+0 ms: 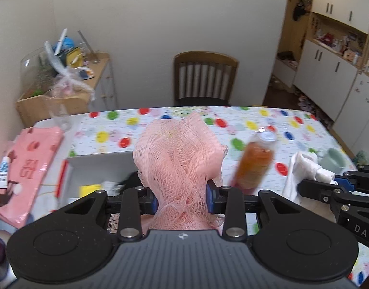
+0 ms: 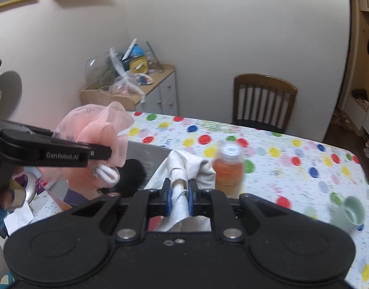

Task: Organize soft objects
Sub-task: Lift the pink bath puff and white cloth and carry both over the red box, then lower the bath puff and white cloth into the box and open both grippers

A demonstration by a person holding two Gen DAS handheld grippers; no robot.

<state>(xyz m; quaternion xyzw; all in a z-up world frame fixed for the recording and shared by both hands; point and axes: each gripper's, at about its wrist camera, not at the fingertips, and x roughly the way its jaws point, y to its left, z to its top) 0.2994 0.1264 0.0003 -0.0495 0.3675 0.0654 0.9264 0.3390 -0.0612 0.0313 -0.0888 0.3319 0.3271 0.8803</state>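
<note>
Pink mesh sponge [image 1: 179,159]: you have a light, springy ball of netting that squashes easily; it snags rather than slips, so pinching a bunched fold near its base, as you do now, looks a sound hold.
White cloth [image 2: 184,168]: limp and light, it droops either side of the pinch; take it by a gathered fold so loose corners do not trail.
Look: the sponge is pale pink, ruffled open netting, with a white cord loop showing in the right wrist view; the cloth is plain white and creased.
Left tool [image 1: 182,198]: partly closed, your blue pads squeezing the sponge's lower folds.
Right tool [image 2: 180,196]: nearly closed, clamped on a narrow fold of the cloth.
Where: both are held above the spotted table [image 1: 256,120]; the sponge hangs over the near edge of a white box [image 1: 92,168], the cloth just beside an orange bottle [image 2: 229,171].
</note>
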